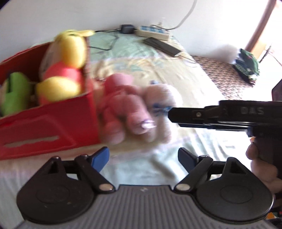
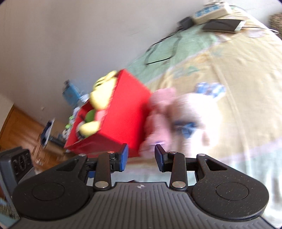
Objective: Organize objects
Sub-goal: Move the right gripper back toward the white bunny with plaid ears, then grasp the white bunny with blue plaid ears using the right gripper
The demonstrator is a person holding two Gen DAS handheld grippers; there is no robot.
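Observation:
A red box point(image 1: 52, 126) point(image 2: 126, 119) sits on the bed, holding a yellow plush bear in a red shirt point(image 1: 68, 52) point(image 2: 100, 95) and a green toy point(image 1: 15, 93) point(image 2: 90, 114). A blurred pink and white plush toy with a blue ribbon point(image 1: 134, 109) point(image 2: 176, 114) lies right beside the box's wall. My left gripper point(image 1: 142, 156) stands open just short of this toy, nothing between its pads. My right gripper point(image 2: 141, 155) is open too, close behind the toy; in the left wrist view it comes in side-on from the right point(image 1: 171, 115).
At the bed's far end lie a power strip point(image 1: 153, 32) point(image 2: 211, 10), a black adapter point(image 1: 126, 29), a flat black device point(image 1: 162, 45) point(image 2: 222, 25) and cables. A dark green bundle point(image 1: 246, 65) rests on a brown patterned surface. Wooden floor with clutter point(image 2: 21, 126) lies beyond the box.

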